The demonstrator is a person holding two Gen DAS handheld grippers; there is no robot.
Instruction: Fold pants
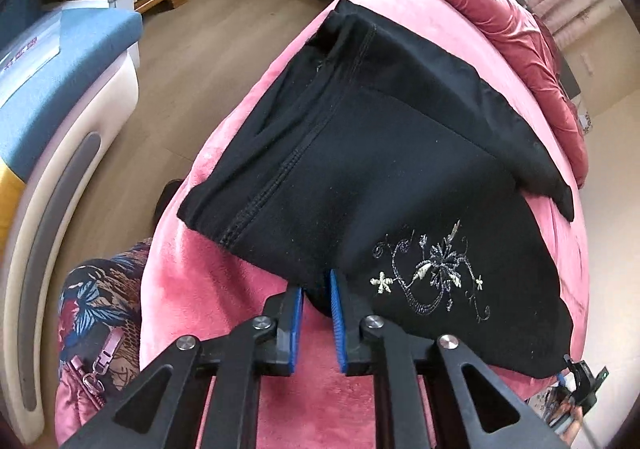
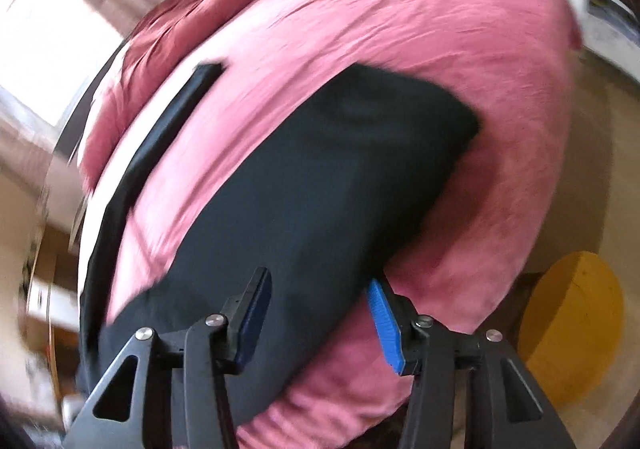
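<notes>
My black pants lie folded flat on the pink bed, soft, light and floppy, so I'd pinch doubled hems or the seamed edge rather than a single layer. My left gripper stands slightly parted over a nub of the near hem (not visibly clamping). My right gripper straddles the cloth, wider apart, holding nothing. No containers matter here.
</notes>
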